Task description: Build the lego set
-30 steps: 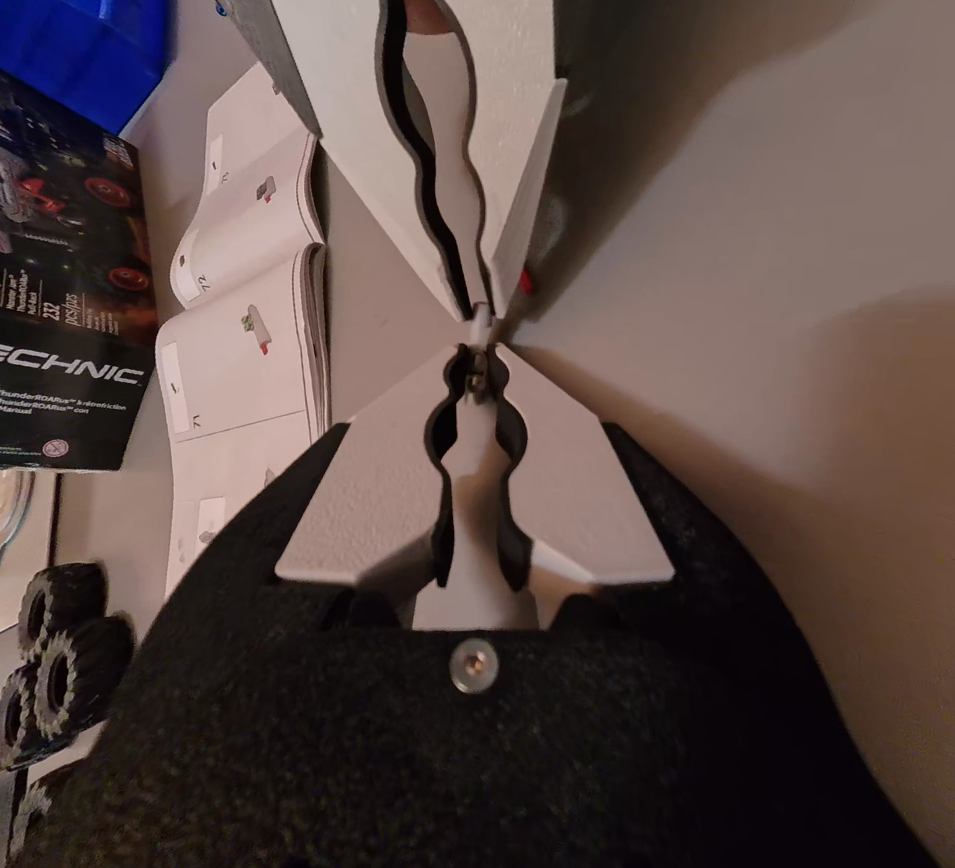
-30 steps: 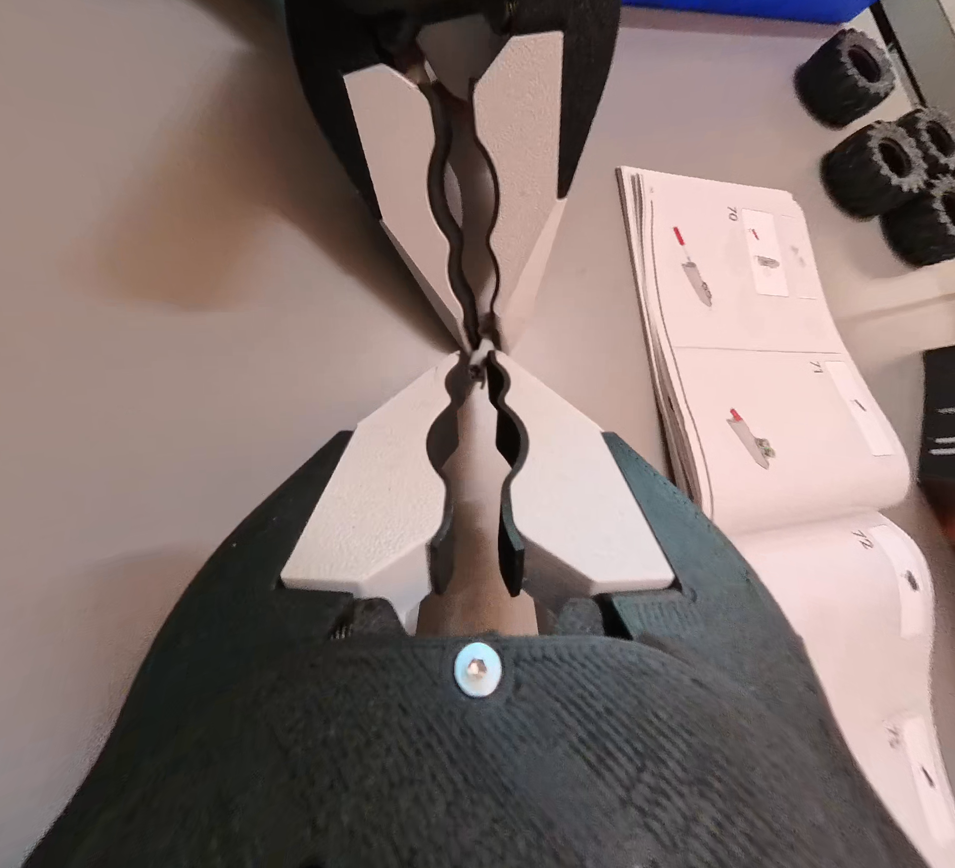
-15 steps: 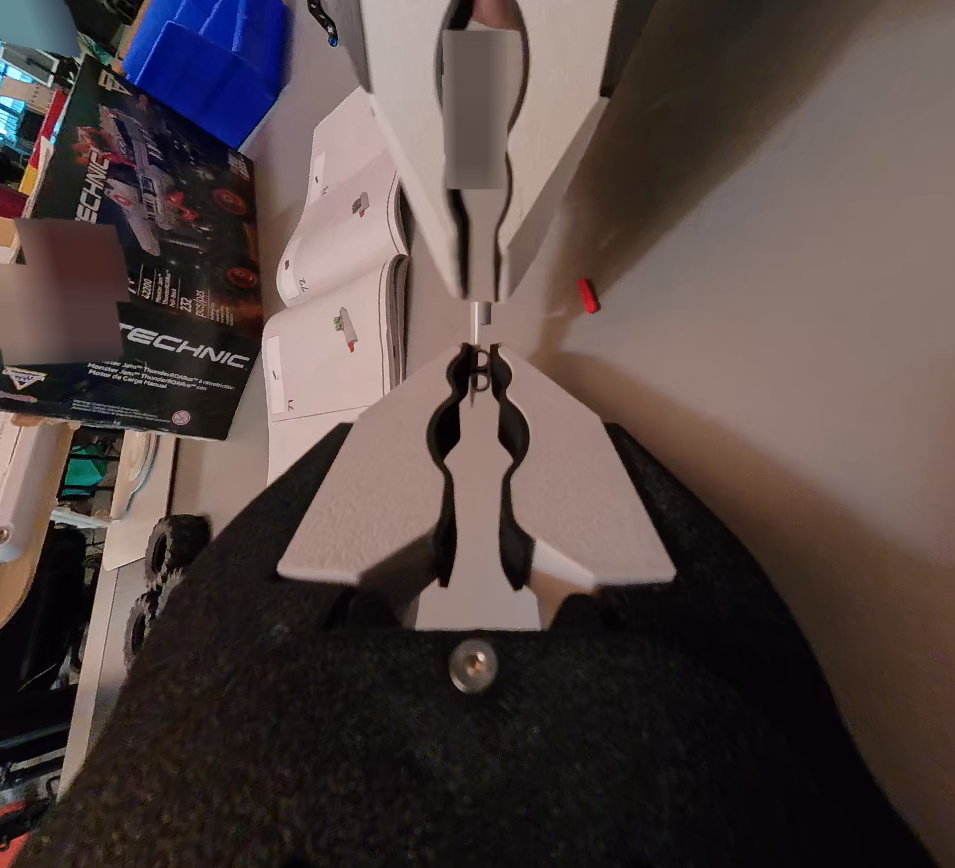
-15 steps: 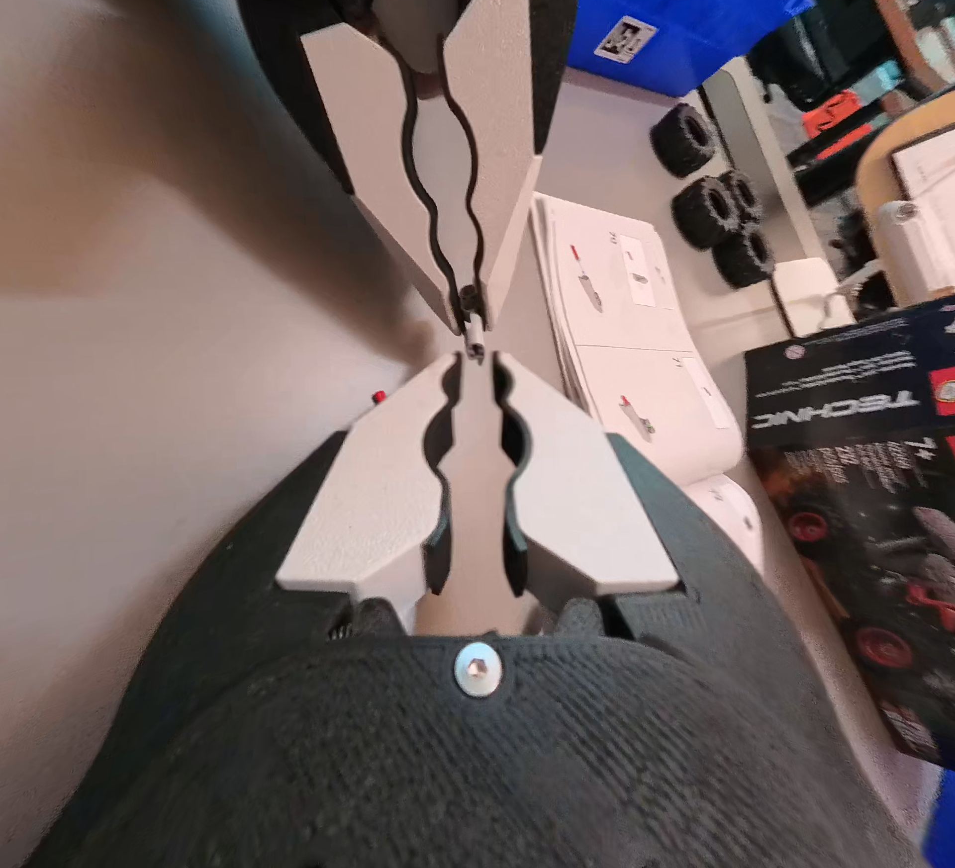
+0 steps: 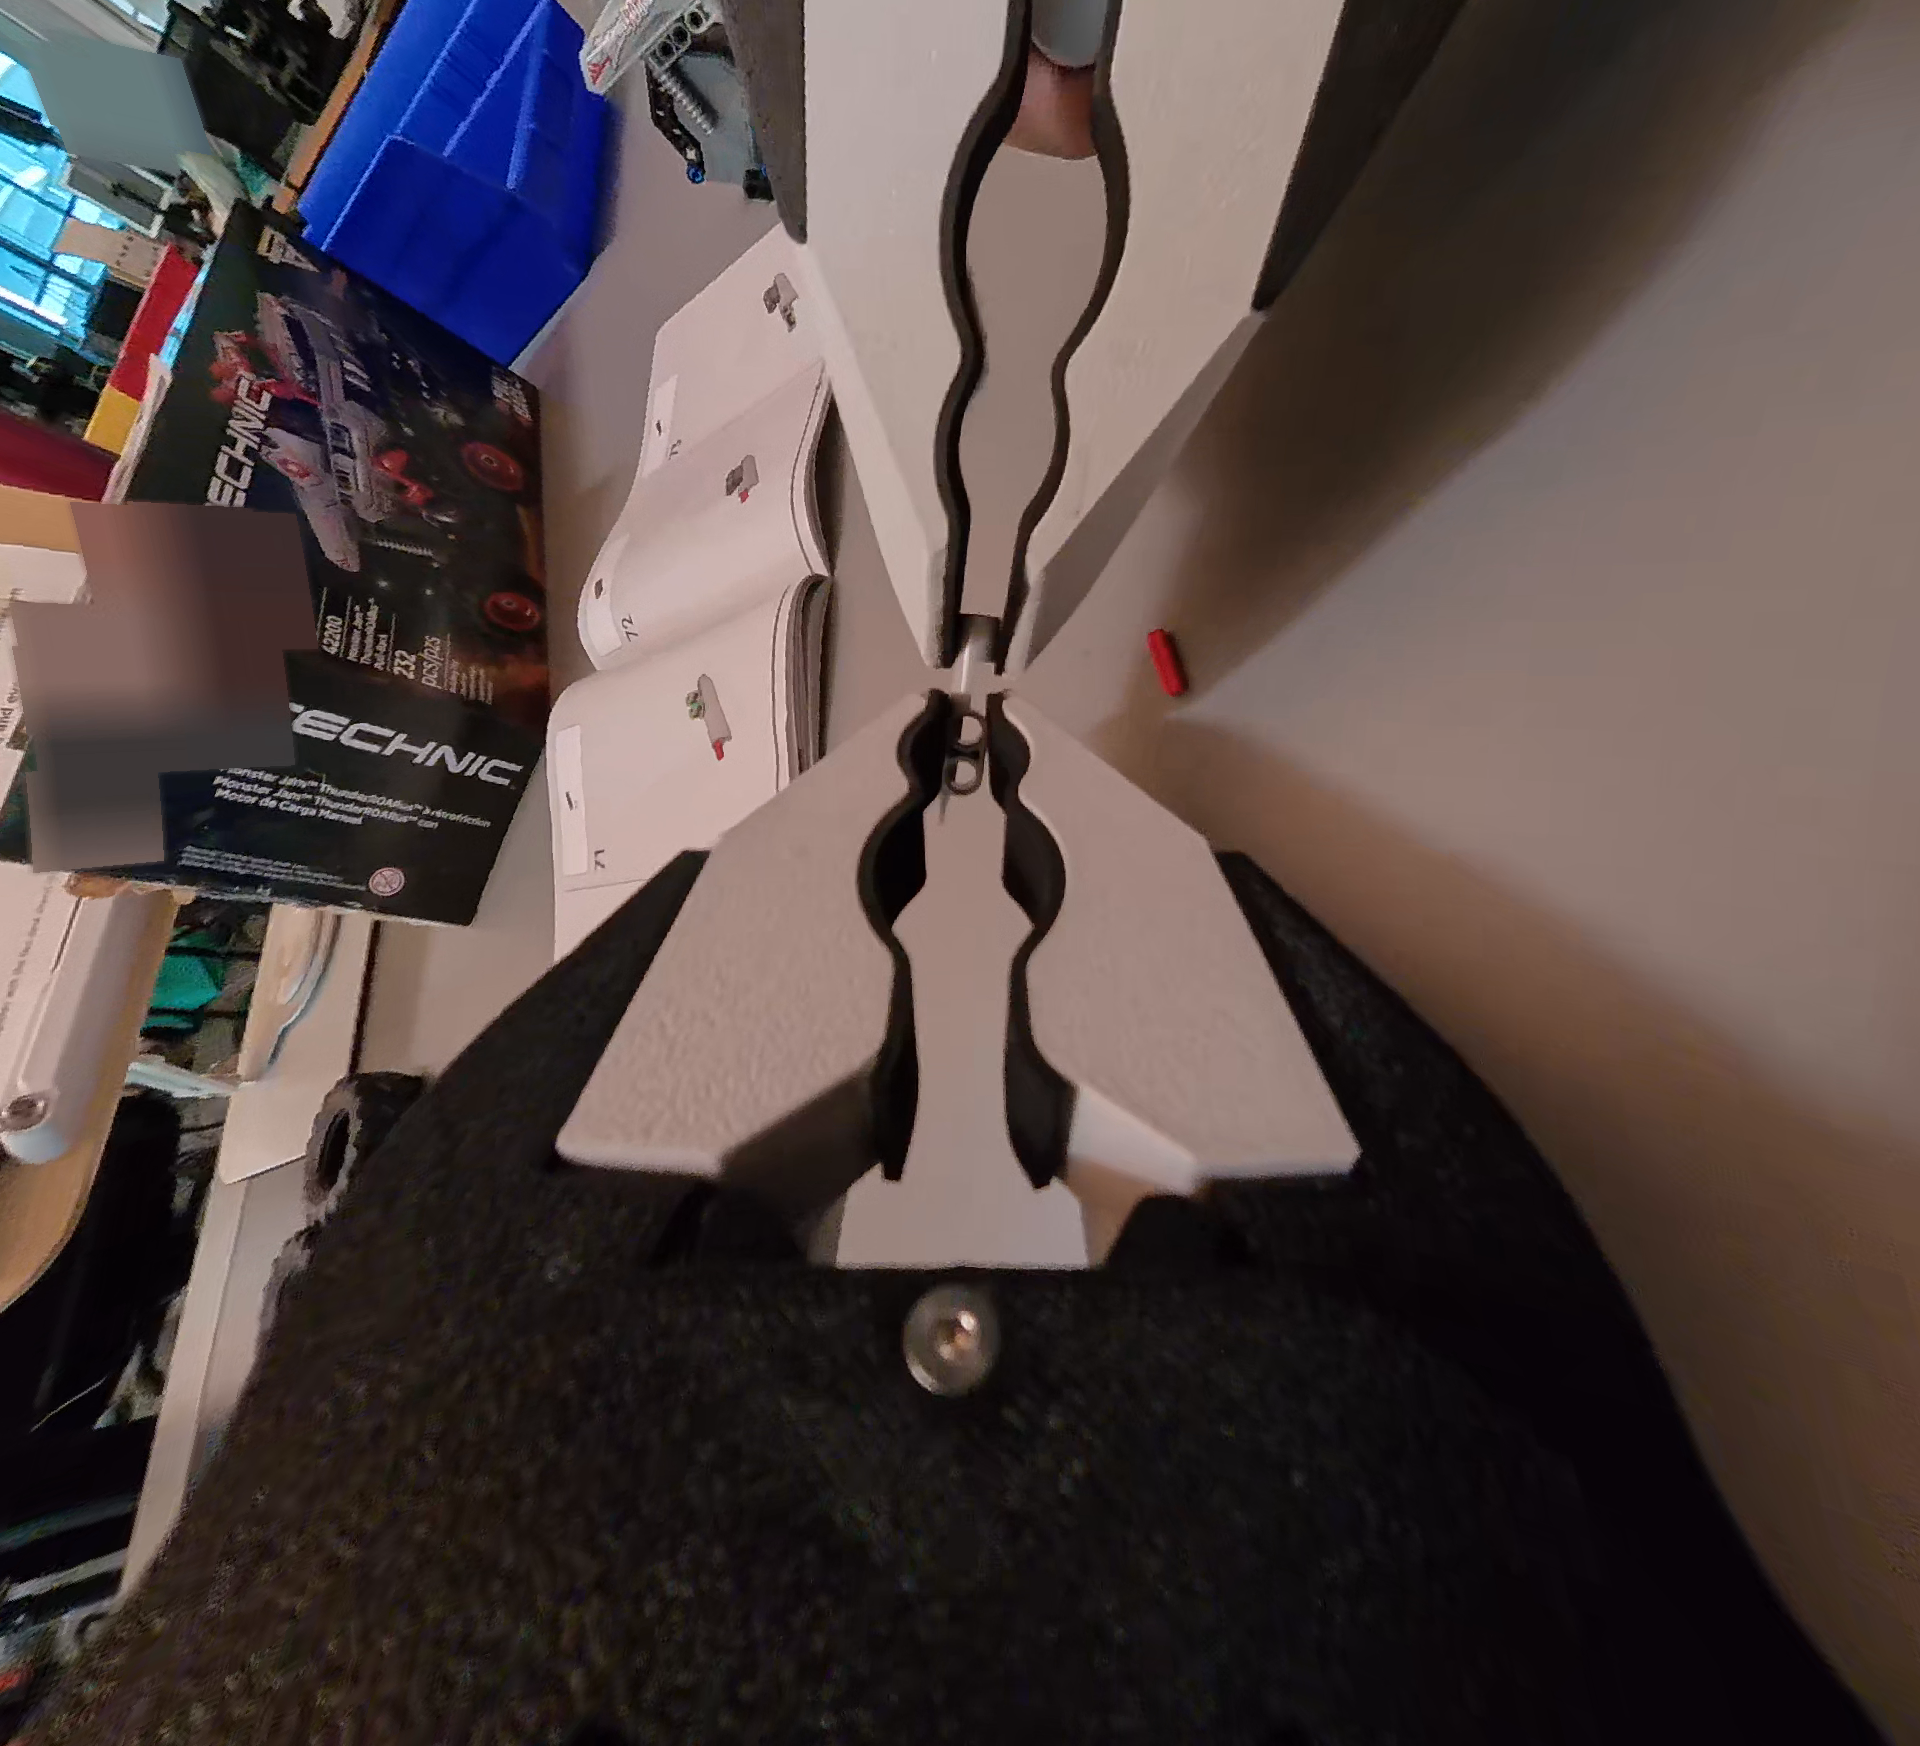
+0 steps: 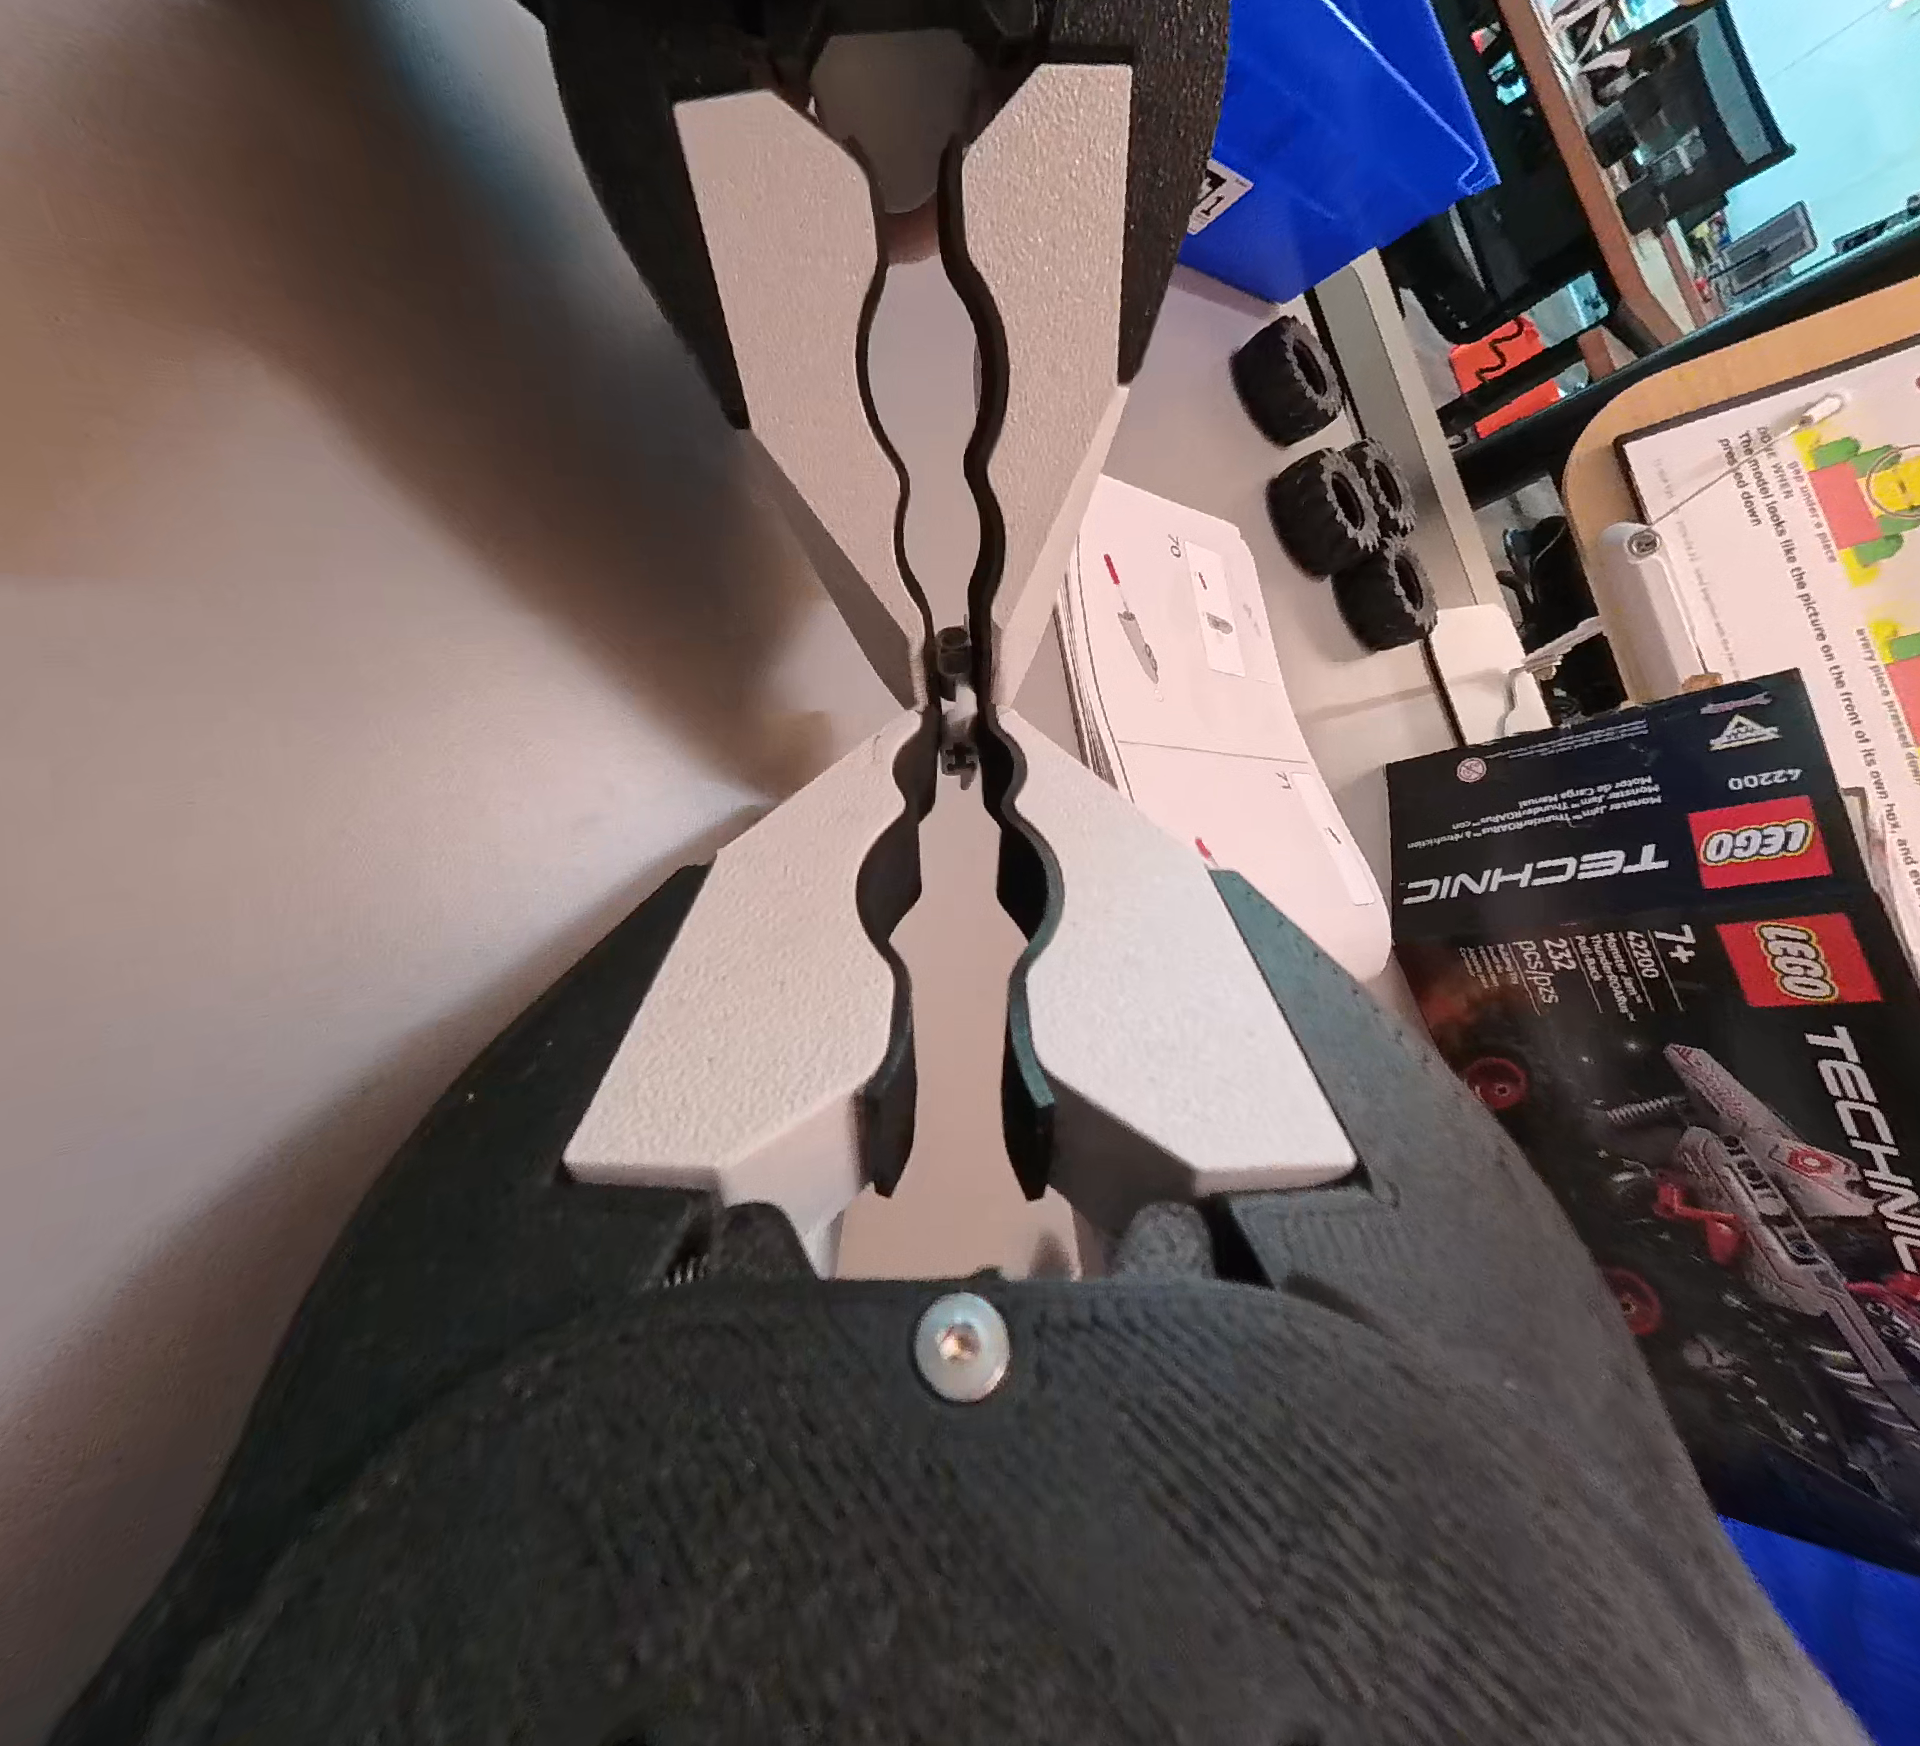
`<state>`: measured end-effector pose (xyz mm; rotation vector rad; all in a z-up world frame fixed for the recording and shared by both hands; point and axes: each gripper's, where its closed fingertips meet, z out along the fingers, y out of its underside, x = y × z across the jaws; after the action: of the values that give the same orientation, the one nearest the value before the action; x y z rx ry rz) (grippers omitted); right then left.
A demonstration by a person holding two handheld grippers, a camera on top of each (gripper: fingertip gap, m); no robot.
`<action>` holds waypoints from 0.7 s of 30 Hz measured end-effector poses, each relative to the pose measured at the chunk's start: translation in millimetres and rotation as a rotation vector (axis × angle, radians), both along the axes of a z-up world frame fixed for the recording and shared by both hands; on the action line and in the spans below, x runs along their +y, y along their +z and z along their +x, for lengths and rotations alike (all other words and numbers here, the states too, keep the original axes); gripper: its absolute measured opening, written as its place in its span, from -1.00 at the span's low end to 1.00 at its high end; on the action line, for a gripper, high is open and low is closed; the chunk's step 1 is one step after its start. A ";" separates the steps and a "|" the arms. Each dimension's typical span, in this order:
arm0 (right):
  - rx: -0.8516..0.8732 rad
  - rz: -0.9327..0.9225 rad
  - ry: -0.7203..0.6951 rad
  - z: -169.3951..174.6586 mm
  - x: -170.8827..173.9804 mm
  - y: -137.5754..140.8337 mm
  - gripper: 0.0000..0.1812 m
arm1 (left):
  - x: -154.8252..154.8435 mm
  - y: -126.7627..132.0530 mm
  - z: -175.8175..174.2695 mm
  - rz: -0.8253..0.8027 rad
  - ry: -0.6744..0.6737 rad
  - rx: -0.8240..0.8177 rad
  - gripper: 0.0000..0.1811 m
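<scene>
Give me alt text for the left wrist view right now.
The left gripper, shut on a small black connector, meets the right gripper tip to tip, which pinches a grey pin. Left lie an open instruction booklet and the set's box; a red pin lies right.

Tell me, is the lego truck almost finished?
Not yet. The left gripper pinches a small black piece and the right gripper a small grey one, tip to tip, being joined. Four black tyres wait unused, a red pin lies loose, and the instruction booklet lies open.
</scene>
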<state>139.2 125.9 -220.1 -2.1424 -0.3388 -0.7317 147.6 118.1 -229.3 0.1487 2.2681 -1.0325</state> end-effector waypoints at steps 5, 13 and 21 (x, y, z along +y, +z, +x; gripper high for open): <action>0.030 -0.069 -0.051 3.7 -17.7 5.6 -0.86 | 4.0 3.5 10.7 0.028 0.061 -0.097 -0.95; 0.181 -0.150 0.004 -17.6 -43.4 -12.9 -0.74 | 25.6 13.6 32.7 0.028 0.169 -0.263 -0.95; 0.333 -0.162 0.072 -15.8 -21.1 -31.3 -0.87 | 23.1 0.1 31.8 0.111 0.145 -0.305 -0.95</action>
<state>123.4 104.8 -251.4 -2.3442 -0.3021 -0.3057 179.4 141.2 -229.3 0.1725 2.0250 -0.7529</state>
